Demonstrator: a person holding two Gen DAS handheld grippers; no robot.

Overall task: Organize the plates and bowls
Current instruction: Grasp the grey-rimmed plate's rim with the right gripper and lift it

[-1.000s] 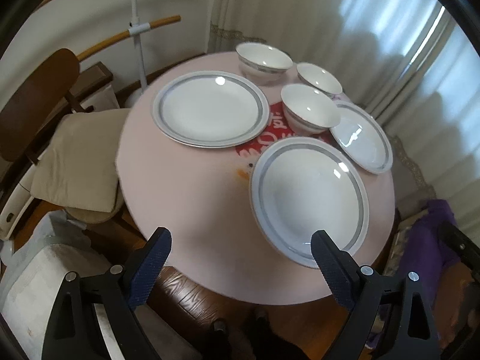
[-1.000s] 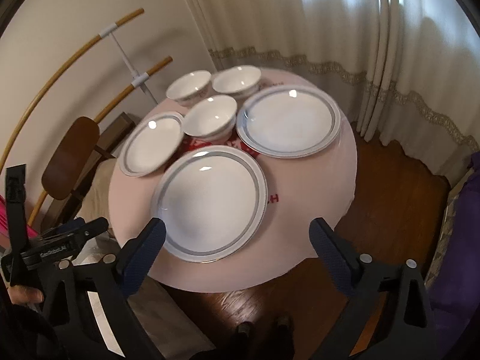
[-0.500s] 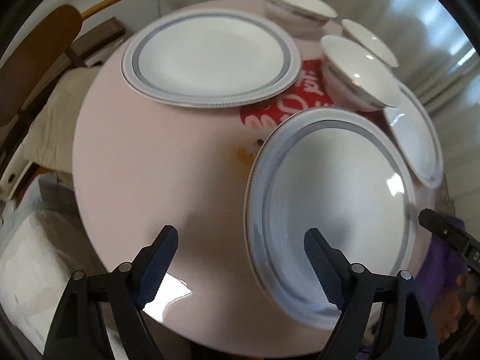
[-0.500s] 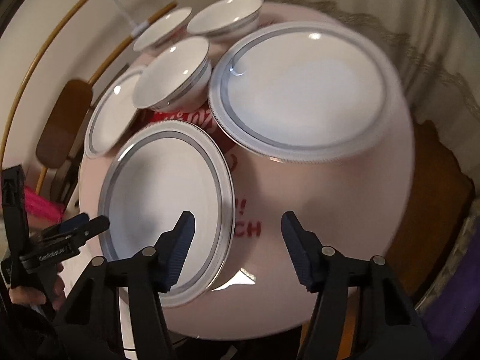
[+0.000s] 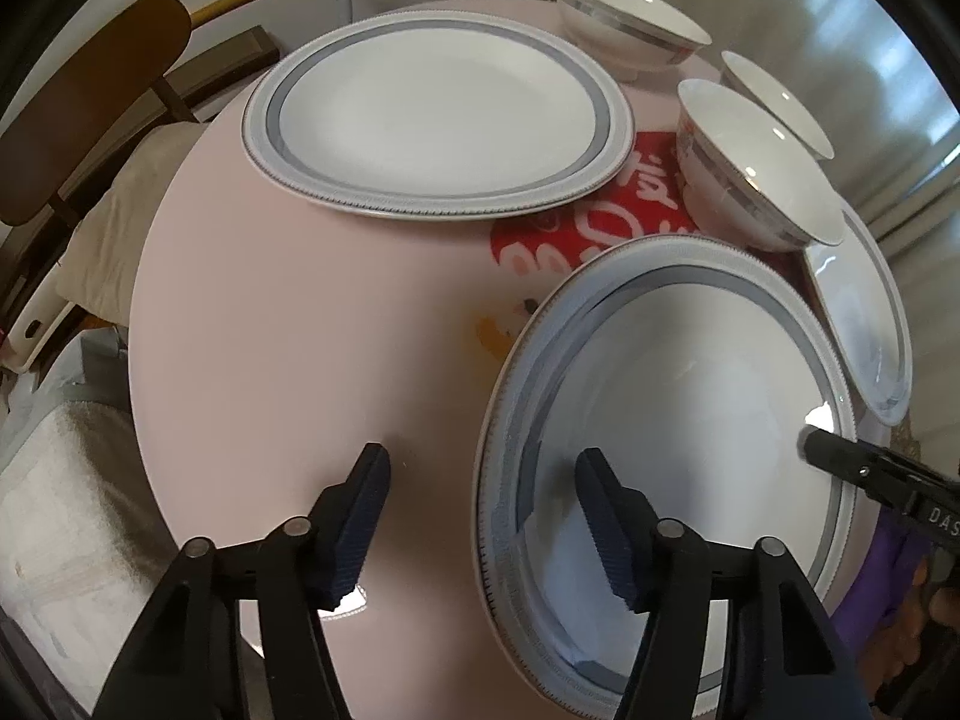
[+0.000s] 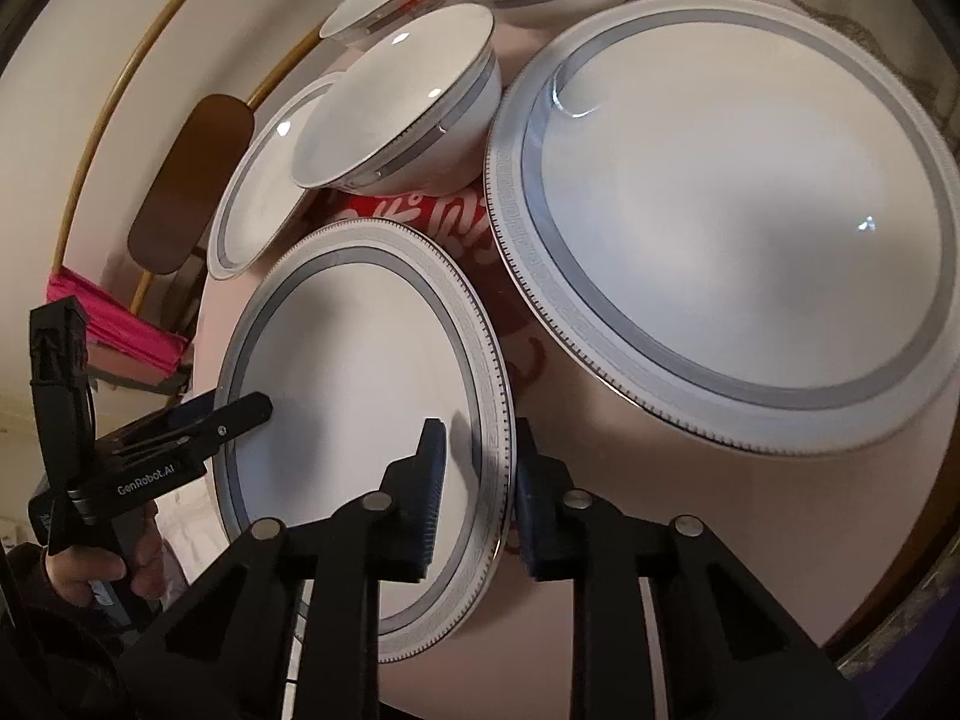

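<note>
near plate lain empty on bench, its rim straddled by both closing grippers: right gripper, left gripper. bowls seen empty. pad contact not made out; small plate partly hidden.

Both wrist cameras look steeply down, seemingly close, sharing the near plate
</note>
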